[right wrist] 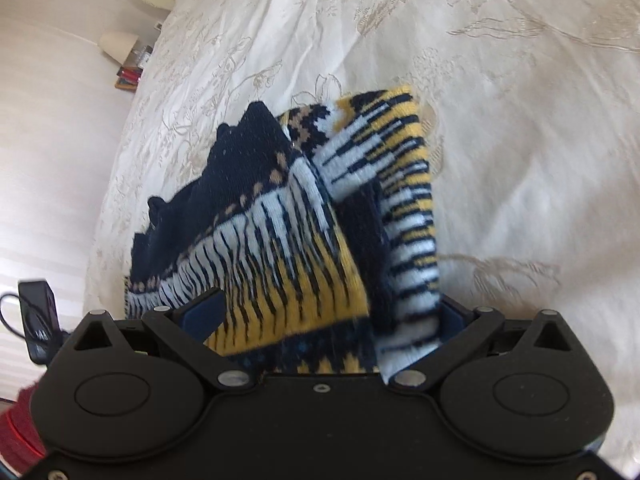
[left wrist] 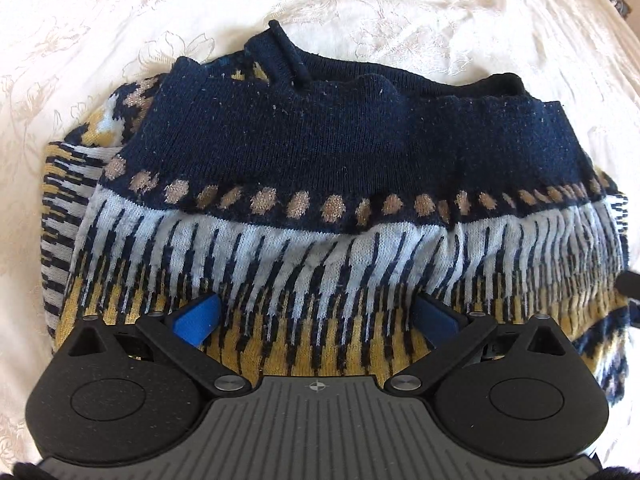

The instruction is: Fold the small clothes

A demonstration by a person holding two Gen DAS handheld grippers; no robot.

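A small knitted sweater [left wrist: 320, 184], navy with tan dots, white stripes and yellow, lies folded in layers on a cream bedspread [left wrist: 100, 40]. My left gripper [left wrist: 316, 320] is open, its blue-padded fingers [left wrist: 198, 320] spread wide over the sweater's yellow lower edge. In the right wrist view the same sweater [right wrist: 288, 240] bulges between the spread fingers of my right gripper [right wrist: 324, 320], with a striped fold [right wrist: 408, 240] standing up on the right side. The right jaws stand wide and the cloth fills the gap between them.
The embroidered cream bedspread [right wrist: 500, 120] surrounds the sweater on all sides. A bedside lamp [right wrist: 116, 44] and books stand past the bed's far left edge. A black device with a cable [right wrist: 38, 316] hangs at the left.
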